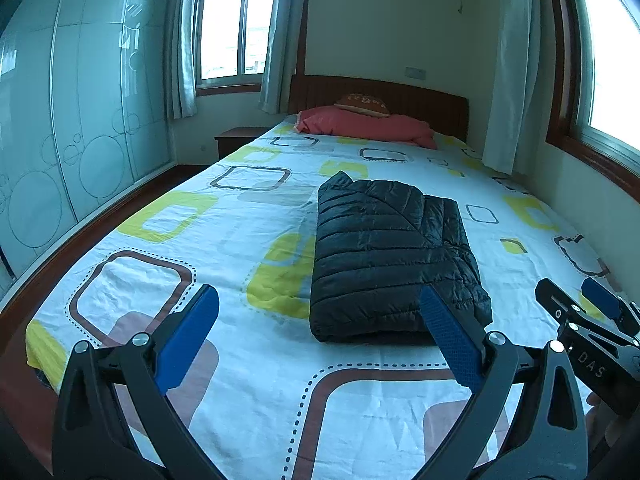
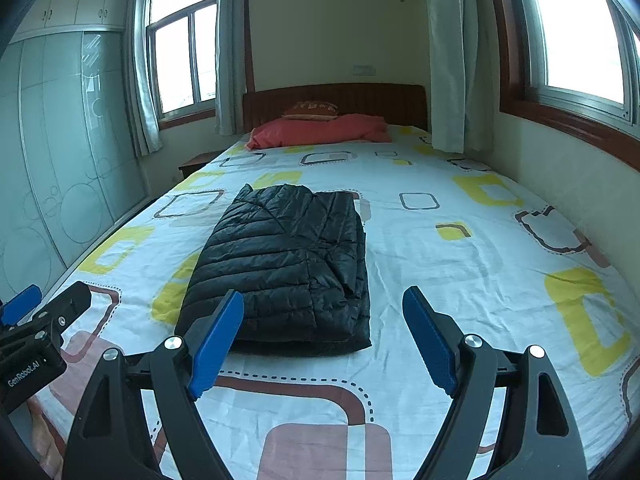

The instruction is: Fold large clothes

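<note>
- Clearly, the black puffer jacket (image 1: 394,256) is judged light, soft, springy and slippery
- Its thick near edge, just ahead of the fingers, is best pinched
- Left gripper (image 1: 320,336) and right gripper (image 2: 323,338) are spread wide, nothing held

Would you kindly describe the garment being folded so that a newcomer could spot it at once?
Start at the bed with its white sheet printed in yellow and brown squares. Near its middle, closer than the pink pillow by the headboard, lies the jacket. It is black, shiny, quilted and folded into a rectangle, the only dark thing there.
</note>
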A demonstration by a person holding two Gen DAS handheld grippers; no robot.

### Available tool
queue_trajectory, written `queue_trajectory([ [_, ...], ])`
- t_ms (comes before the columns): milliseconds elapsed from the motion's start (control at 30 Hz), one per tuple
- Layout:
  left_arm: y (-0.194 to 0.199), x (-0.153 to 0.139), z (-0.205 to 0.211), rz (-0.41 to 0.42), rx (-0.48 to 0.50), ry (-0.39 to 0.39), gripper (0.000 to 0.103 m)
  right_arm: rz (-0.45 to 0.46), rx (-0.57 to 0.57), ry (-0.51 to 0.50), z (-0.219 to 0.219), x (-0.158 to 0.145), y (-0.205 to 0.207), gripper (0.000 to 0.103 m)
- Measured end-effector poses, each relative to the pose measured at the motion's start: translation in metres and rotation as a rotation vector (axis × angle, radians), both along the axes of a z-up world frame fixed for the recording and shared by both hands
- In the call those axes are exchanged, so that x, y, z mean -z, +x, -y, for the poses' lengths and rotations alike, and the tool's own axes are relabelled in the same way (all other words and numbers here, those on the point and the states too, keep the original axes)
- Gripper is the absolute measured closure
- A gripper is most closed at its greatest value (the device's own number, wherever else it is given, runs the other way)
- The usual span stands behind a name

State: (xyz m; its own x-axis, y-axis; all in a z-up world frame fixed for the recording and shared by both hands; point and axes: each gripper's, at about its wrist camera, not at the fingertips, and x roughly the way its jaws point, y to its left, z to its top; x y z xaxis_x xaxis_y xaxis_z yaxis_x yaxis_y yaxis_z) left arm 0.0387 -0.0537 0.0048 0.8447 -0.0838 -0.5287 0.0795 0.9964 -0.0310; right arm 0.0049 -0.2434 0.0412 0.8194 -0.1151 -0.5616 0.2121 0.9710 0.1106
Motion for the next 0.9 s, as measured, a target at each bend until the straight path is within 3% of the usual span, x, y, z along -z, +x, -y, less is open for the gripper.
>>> queue_trajectory([
  [900,0.0057,0.0049,-0.0033,-0.017,-0.001,-0.008,0.003,0.002,0.000,-0.007,-0.0010,0.0002,-0.0008,0.022],
])
